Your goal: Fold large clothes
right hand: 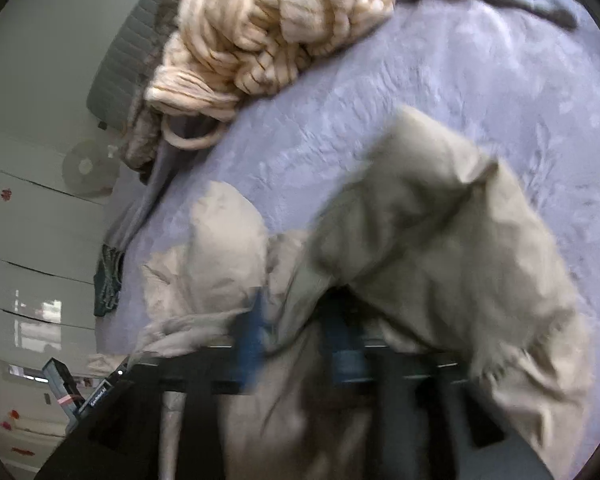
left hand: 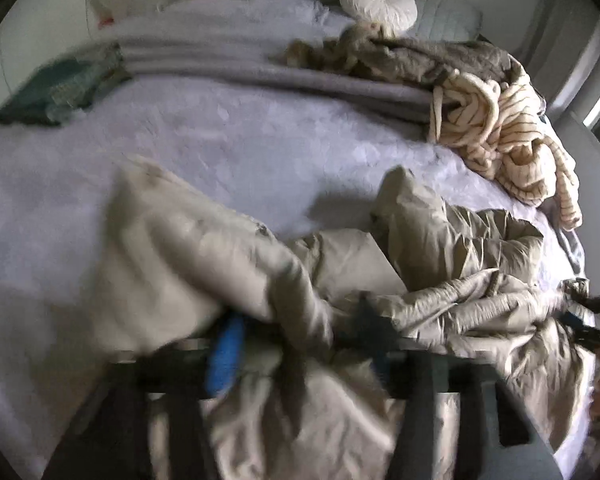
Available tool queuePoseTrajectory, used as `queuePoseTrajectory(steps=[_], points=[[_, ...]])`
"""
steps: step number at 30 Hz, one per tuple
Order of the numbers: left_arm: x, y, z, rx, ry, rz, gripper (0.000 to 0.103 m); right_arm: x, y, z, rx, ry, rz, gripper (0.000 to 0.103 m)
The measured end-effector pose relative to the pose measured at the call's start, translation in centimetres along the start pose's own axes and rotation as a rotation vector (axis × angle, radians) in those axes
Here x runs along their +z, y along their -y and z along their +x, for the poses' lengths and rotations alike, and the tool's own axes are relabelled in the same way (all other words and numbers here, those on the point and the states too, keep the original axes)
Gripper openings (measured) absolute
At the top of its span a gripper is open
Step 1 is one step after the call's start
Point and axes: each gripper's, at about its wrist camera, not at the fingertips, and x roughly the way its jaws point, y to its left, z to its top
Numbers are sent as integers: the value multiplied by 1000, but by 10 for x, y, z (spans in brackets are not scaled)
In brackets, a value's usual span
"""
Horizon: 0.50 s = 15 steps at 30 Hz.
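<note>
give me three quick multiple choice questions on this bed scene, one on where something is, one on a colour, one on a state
1. Where does the round white cushion lie?
A. by the headboard
B. on the floor
C. on the jacket

2. What colour is the puffy jacket?
A. red
B. beige
C. black

3. What is the state of the left gripper?
A. open, clear of cloth
B. out of view
C. shut on the jacket

Answers: 1 A, it rests at the far end of the bed; 2 B, both views show beige cloth; 3 C, cloth bunches between its jaws.
</note>
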Motion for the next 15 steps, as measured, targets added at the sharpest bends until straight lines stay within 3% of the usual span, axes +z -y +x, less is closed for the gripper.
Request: queuePoseTrajectory(steps=[3, 5, 7, 8, 9, 11, 15], points=[[3, -1, -19, 15, 37, 10, 70, -1, -11, -21, 3, 30, -40, 70], [3, 1, -26, -24, 33, 2, 70, -5, -19, -29, -23, 26, -75, 69], [2, 10, -28, -92, 26, 15, 67, -12, -28, -28, -27, 4, -121, 42], [1, 18, -27, -124, 24, 32, 54, -17, -37, -24, -37, -18, -168, 23], [-1, 30, -23, -151, 9, 62, 49, -23, -43, -18, -43, -33, -210, 21], [-7, 52, -11, -168, -10, 114, 49, -35, -58, 1, -44, -77, -286, 18], [-20, 82, 30, -120, -37, 161, 49, -53, -70, 44, -85, -120, -353, 18]])
